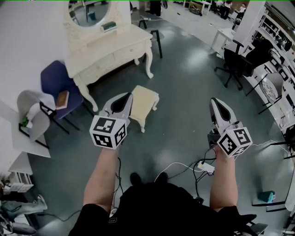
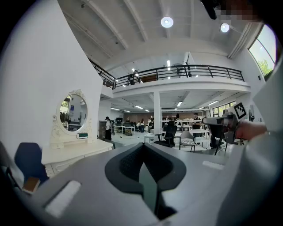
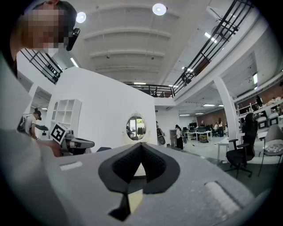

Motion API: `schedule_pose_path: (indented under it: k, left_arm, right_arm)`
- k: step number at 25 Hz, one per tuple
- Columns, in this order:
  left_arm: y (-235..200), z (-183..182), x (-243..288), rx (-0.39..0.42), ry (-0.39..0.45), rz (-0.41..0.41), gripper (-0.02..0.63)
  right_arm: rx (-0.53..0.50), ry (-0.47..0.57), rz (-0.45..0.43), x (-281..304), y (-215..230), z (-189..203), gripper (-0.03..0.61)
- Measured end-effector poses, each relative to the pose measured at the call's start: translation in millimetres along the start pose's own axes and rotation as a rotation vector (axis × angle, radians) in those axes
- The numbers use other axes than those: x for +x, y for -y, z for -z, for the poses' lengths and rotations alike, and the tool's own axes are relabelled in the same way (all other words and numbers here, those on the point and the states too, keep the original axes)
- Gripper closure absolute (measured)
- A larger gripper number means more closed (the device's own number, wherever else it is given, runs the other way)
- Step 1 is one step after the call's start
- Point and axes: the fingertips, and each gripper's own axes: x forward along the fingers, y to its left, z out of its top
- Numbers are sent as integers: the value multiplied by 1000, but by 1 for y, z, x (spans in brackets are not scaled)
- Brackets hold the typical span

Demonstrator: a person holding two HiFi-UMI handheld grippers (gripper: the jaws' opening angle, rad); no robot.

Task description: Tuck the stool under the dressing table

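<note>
A cream stool stands on the grey floor, out in front of the cream dressing table, whose oval mirror leans against the white wall. My left gripper hovers level just left of the stool and above it, shut and empty. Off to the right, my right gripper is also shut and empty, well apart from the stool. In the left gripper view the shut jaws point past the dressing table. The right gripper view has its shut jaws aimed at the mirror.
A blue chair and a white chair stand left of the table. Behind it is a black stool. A black office chair and a white desk are at the right. Cables and a power strip lie near my feet.
</note>
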Motion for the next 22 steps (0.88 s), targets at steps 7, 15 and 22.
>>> schedule_pose_path:
  k: [7, 15, 22]
  left_arm:
    - [25, 2, 13, 23, -15, 27, 595]
    - [55, 8, 24, 34, -52, 59, 595]
    - [85, 16, 40, 16, -53, 41, 595]
  right_arm:
    - [-8, 4, -1, -12, 14, 4, 577]
    - [72, -11, 8, -46, 40, 14, 575]
    - [94, -39, -22, -81, 59, 34, 572]
